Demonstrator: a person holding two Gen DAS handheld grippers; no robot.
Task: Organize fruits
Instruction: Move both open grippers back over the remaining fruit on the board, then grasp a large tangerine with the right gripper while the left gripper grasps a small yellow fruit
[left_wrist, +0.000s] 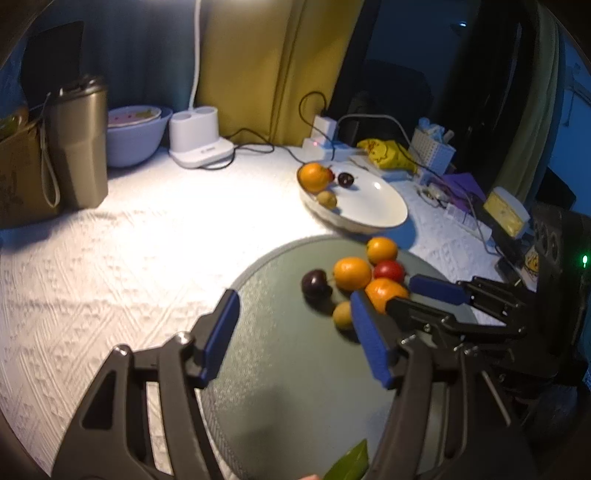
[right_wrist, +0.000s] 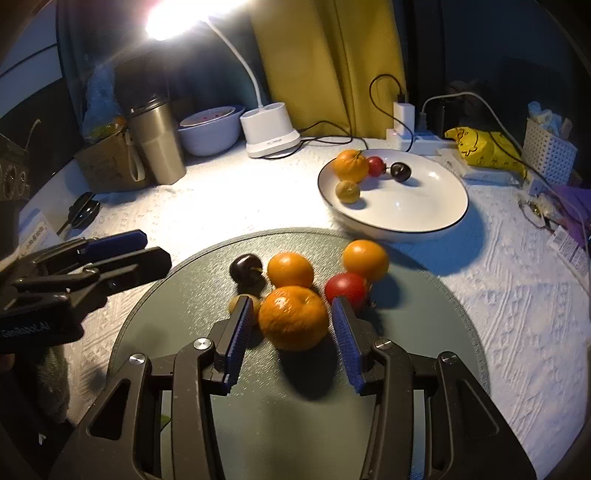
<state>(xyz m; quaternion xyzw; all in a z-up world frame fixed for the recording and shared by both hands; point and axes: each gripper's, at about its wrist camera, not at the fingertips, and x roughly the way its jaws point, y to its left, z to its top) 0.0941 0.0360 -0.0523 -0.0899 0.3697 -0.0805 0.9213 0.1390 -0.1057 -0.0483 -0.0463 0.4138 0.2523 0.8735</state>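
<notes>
Table under white textured cloth, lamp-lit. Round grey mat at the near edge; white plate just beyond the mat's far right rim, touching or nearly so, cannot tell.

Right gripper over the mat, jaws wide, blue pads either side of the biggest orange, small gaps both sides, not clamped. Left gripper low over the mat's left part, jaws wide, nothing between them.

On the mat, 6 fruits clustered toward the far side: 3 oranges (the big one nearest, a second behind it, a third at the far right edge), tomato right of the big orange, dark plum to the left, small yellow-green fruit partly behind the right gripper's left pad.

On the plate, 4 fruits at its far left rim: orange, tomato, plum, small yellow-green fruit.
</notes>
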